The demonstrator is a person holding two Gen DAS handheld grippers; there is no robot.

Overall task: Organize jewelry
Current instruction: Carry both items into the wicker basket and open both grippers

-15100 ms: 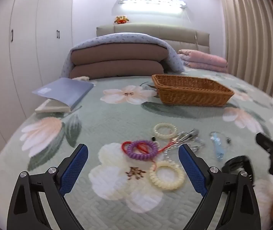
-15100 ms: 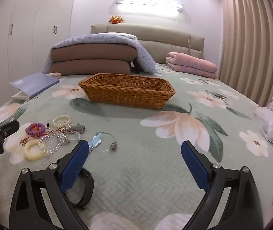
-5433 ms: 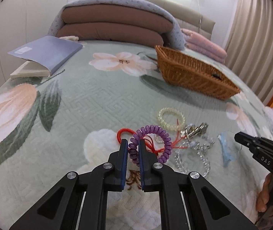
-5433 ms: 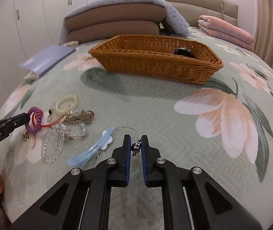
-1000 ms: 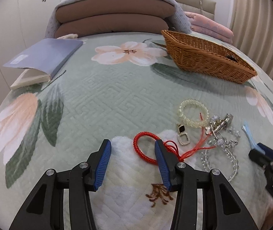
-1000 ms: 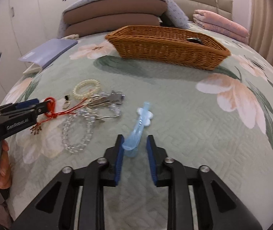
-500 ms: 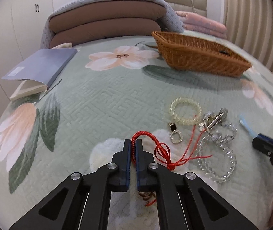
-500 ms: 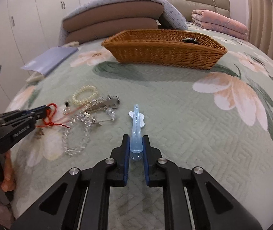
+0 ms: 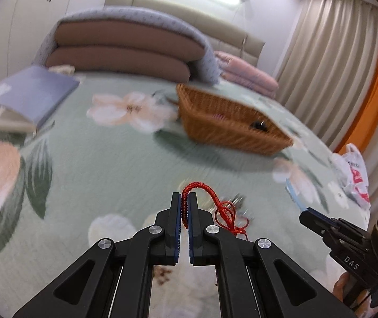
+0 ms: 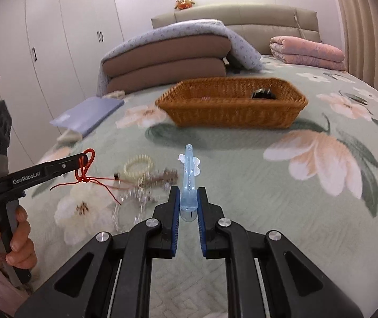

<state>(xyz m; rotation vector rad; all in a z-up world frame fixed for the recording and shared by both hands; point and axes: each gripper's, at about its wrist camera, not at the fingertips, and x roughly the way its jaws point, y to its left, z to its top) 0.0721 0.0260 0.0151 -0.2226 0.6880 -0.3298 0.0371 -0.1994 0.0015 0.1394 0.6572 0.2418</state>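
My left hand-held gripper [image 9: 184, 206] is clamped on the red cord bracelet [image 9: 210, 198] and my right hand-held gripper [image 10: 188, 198] on the blue hair clip [image 10: 188, 175], both lifted off the bed [image 10: 281, 198], seemingly to carry them toward the wicker basket [image 10: 231, 111] ahead.

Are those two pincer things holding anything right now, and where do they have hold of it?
Left gripper pinches the red cord bracelet by its braided loop. Right gripper clamps the blue hair clip at its near end.

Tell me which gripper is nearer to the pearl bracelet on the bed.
Left. The left gripper, holding the red cord, is just beside the pearl bracelet; the right gripper is farther away, holding the blue clip.
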